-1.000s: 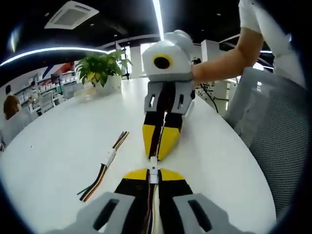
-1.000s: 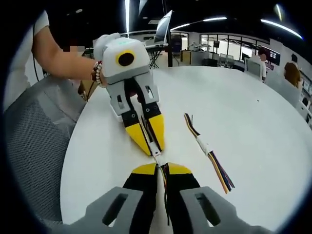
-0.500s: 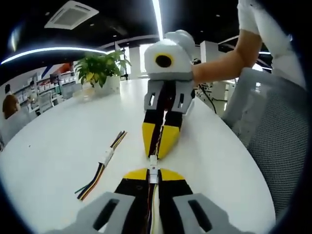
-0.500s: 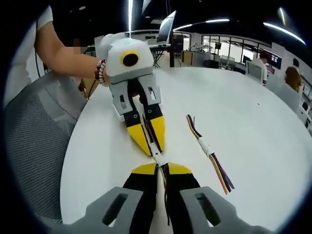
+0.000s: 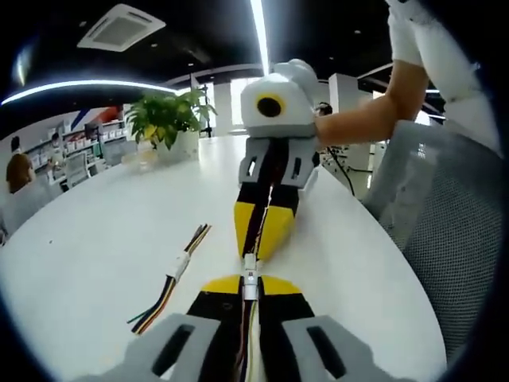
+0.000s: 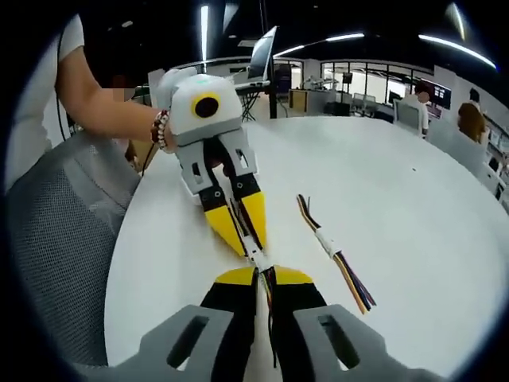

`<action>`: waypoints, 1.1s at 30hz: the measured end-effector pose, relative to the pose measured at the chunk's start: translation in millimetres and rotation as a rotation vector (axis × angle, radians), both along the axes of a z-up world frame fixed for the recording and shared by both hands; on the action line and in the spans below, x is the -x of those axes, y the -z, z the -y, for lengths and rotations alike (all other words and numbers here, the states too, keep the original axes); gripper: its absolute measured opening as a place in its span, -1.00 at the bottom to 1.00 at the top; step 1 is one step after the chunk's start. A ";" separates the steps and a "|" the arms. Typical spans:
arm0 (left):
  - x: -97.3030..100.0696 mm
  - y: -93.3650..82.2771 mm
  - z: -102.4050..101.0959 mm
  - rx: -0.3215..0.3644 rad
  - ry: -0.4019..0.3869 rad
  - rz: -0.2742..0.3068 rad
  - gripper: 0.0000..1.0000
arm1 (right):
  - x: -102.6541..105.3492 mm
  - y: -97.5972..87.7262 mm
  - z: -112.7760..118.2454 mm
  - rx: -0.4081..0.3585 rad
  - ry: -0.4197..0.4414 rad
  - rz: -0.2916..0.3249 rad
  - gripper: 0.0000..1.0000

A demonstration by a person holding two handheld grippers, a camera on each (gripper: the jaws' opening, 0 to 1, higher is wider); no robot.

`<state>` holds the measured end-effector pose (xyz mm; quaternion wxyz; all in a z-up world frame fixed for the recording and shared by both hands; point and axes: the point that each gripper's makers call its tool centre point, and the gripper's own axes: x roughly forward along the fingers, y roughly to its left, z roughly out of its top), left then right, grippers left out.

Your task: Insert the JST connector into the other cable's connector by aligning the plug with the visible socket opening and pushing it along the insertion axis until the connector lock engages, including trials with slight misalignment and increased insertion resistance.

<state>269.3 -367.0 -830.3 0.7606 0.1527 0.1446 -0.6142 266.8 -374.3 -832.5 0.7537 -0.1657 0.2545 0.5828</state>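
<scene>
Currently left gripper (image 5: 250,288) and right gripper (image 6: 262,276) meet tip to tip over the white round counter (image 5: 95,239), each clamped narrow on its wire bundle. Small white JST connectors (image 5: 250,274) sit between the tips, probably mated. Spare joined multicolour cable (image 6: 332,251) lies beside.

White short sleeve (image 5: 421,40), beaded bracelet (image 6: 161,130), yellow-tipped black fingers (image 5: 256,223).

White round table (image 5: 95,239), potted plant (image 5: 163,115) upper left, grey mesh chair (image 5: 445,215) right, ceiling vent (image 5: 119,25), strip lights (image 5: 258,32), open office with windows (image 6: 374,83) behind.
</scene>
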 end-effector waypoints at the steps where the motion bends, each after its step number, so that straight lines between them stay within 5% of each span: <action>1: -0.1 0.0 -0.2 -0.005 0.000 0.004 -1.00 | 0.6 -0.8 -0.2 -0.003 -0.001 -0.003 -0.95; 33: -1.9 0.3 1.5 -0.058 0.036 0.032 -1.00 | -0.7 4.3 -2.0 0.048 -0.032 0.012 -0.95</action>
